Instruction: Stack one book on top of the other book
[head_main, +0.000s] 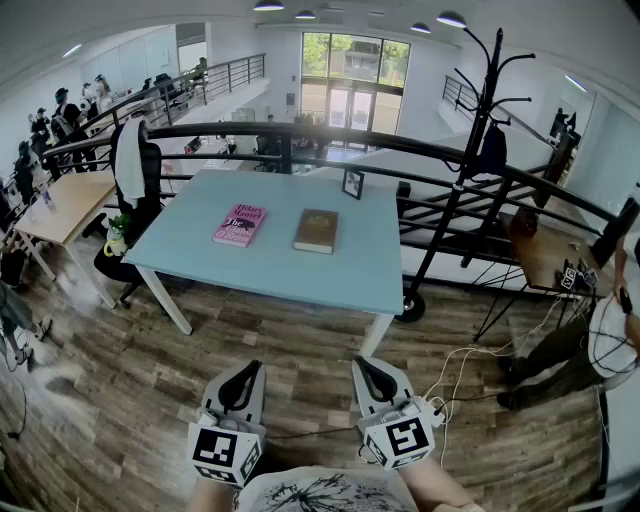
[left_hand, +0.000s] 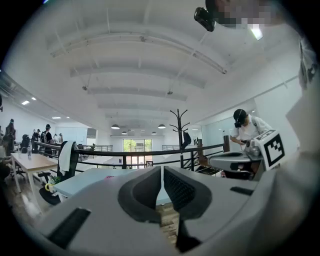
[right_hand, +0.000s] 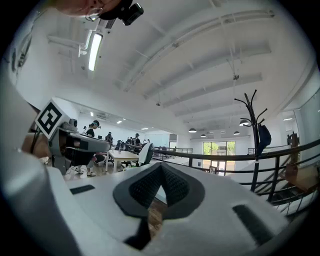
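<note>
Two books lie side by side on the light blue table: a pink book on the left and a brown book to its right, a small gap between them. Both grippers hang low in the head view, well short of the table, over the wooden floor. My left gripper is shut with nothing in it, jaws touching at their tips. My right gripper is also shut and empty, its pads meeting. Both point level toward the table, whose near edge shows past the left jaws.
A small picture frame stands at the table's far edge. A black railing runs behind it, a coat stand to the right. An office chair and a wooden desk sit left. Cables and a person are at right.
</note>
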